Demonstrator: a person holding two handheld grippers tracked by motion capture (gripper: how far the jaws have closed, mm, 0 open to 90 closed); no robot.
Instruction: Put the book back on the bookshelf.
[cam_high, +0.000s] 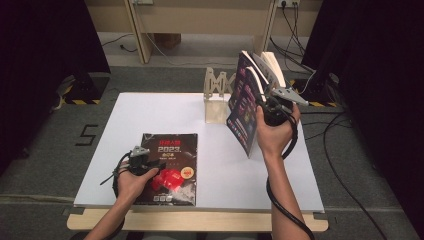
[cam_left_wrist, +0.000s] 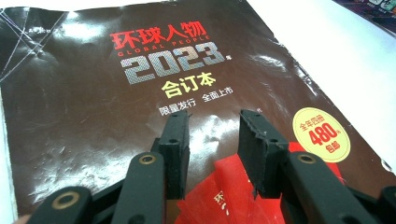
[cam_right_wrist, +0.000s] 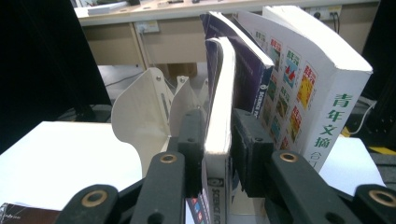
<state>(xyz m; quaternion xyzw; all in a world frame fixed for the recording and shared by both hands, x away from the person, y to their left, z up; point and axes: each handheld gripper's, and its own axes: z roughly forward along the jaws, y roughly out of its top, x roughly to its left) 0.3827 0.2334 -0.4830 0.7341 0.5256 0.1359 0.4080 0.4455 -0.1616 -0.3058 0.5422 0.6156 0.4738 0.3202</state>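
R gripper (cam_right_wrist: 218, 140) straddles an upright book (cam_right_wrist: 219, 93) by the rack (cam_right_wrist: 140, 107); whether it pinches, can't tell. L gripper (cam_left_wrist: 214, 140), jaws spread, hovers over a flat book (cam_left_wrist: 93, 116).

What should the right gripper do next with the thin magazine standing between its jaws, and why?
Probably open a little more and draw back. The right gripper has the thin magazine upright between its jaws, beside the other books at the rack. A gap shows on one side, so the grip looks released, and the magazine seems to stand by itself.
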